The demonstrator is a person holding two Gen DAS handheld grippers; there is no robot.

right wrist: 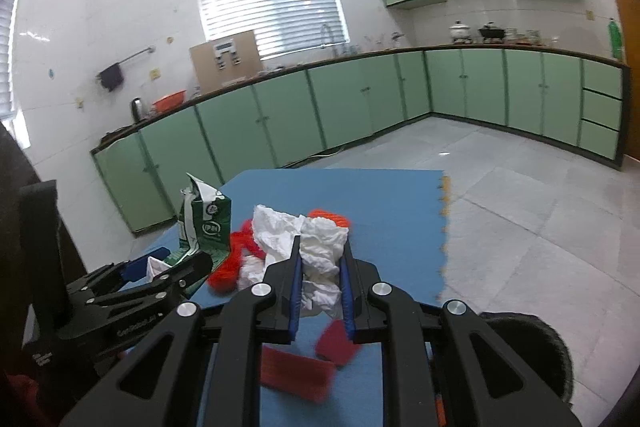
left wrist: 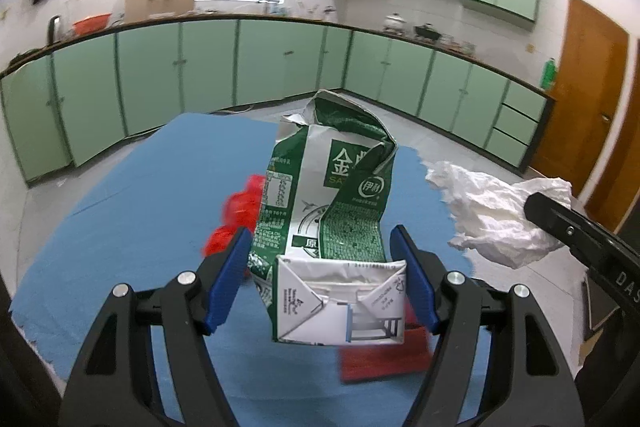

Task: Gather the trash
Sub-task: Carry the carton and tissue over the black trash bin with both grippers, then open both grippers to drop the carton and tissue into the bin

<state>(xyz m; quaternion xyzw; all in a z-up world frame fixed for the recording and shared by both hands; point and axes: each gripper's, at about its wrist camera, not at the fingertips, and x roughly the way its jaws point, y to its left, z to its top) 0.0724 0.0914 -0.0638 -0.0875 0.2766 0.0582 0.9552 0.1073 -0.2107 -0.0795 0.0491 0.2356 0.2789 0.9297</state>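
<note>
My left gripper (left wrist: 320, 239) is shut on a crushed green and white milk carton (left wrist: 332, 211), blue pads pressing its two sides, base toward the camera. The carton hangs above the blue mat (left wrist: 132, 187). My right gripper (right wrist: 321, 242) is shut on a crumpled white tissue (right wrist: 320, 251), also off the mat. In the left wrist view the tissue (left wrist: 500, 215) shows at right with one black finger (left wrist: 560, 223) of the right gripper on it. In the right wrist view the left gripper (right wrist: 168, 267) and carton (right wrist: 208, 223) are at the left.
On the mat (right wrist: 392, 203) lie a crumpled red wrapper (left wrist: 236, 215) (right wrist: 232, 267), flat red pieces (left wrist: 384, 355) (right wrist: 296, 371) and an orange scrap (right wrist: 330, 215). Green cabinets (left wrist: 208, 67) line the far walls over grey tile floor (right wrist: 520, 211). A wooden door (left wrist: 588, 87) is at right.
</note>
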